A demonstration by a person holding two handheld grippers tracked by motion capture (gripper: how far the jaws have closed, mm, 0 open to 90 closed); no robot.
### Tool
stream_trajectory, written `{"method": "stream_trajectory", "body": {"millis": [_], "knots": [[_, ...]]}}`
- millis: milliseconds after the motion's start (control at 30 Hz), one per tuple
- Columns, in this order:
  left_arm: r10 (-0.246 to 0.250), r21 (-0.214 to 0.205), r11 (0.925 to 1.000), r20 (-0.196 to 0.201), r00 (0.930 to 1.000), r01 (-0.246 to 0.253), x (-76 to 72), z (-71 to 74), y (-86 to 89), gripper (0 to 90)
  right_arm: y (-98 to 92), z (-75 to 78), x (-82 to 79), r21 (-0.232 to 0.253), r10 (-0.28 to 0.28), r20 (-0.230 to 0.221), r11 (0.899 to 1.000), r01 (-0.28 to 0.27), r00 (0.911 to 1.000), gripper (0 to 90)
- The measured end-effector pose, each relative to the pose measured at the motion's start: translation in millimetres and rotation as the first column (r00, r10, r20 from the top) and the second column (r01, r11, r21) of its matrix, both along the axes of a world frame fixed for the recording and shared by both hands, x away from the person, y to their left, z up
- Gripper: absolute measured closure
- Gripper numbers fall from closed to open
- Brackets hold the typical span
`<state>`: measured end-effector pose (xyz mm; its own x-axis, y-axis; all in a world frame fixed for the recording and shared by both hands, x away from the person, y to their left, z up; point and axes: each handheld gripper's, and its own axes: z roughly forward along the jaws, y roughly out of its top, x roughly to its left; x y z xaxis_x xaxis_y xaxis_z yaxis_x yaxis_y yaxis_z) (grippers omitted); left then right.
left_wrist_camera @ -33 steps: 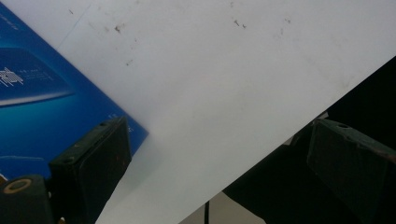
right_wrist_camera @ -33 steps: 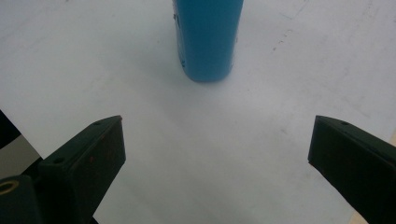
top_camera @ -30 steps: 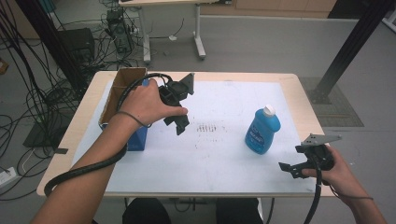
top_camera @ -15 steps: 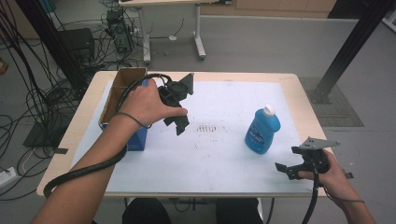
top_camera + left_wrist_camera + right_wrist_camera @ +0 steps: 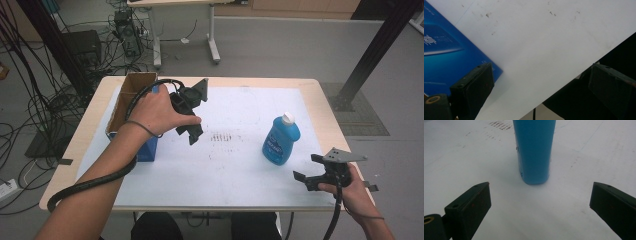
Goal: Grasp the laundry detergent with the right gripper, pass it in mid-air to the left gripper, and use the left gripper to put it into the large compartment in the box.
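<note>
Jaws of right gripper (image 5: 540, 202) wide apart, empty, facing blue bottle (image 5: 534, 150)

I see a wooden-edged table (image 5: 327, 125) covered by a white sheet (image 5: 240, 165) carrying dark scuff marks near its middle. Grey floor (image 5: 280, 45) surrounds it. Beyond the far edge stands a second desk on white legs (image 5: 212, 35), with loose cables (image 5: 185, 37) on the floor under it. At far left I note black equipment (image 5: 82, 45) and a dense tangle of black cables (image 5: 30, 115). A black diagonal post (image 5: 375, 50) rises at right from a base on a dark mat (image 5: 367, 117). Lighting is even.
</note>
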<state>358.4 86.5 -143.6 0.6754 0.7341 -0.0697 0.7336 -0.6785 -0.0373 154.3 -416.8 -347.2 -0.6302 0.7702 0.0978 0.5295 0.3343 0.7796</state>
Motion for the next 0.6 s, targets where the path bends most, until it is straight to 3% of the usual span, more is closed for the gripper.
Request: {"method": "stream_trajectory", "body": {"millis": [600], "knots": [[-0.002, 0.009, 1.0, 0.001, 1.0, 0.002, 0.0, -0.9, -2.3, 6.5, 3.6, -7.4, 0.8, 0.035, 0.003, 0.044, 0.999, -0.004, 0.999, 3.3]]}}
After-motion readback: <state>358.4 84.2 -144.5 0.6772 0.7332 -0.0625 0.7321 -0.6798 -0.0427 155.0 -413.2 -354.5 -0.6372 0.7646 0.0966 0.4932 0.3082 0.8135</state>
